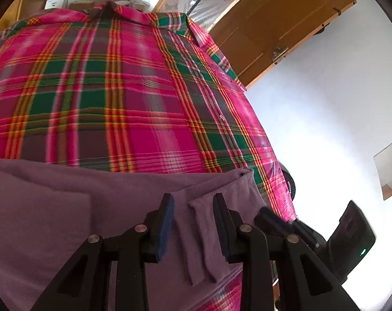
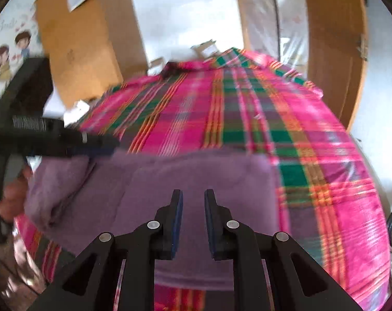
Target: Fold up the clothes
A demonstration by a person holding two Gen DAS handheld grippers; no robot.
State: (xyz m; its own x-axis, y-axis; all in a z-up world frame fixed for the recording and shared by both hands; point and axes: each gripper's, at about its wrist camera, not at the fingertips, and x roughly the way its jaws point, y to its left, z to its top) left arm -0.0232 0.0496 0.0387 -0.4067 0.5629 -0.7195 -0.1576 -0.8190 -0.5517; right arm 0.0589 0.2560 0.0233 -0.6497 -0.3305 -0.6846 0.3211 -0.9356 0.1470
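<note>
Here the left gripper has its jaws spread above a narrow folded strip of the purple garment, nothing pinched. The right gripper hovers likewise parted over it. The garment lies near on the plaid bedcover.

No legible txt; box label too blurry (wall sticker script too).
</note>
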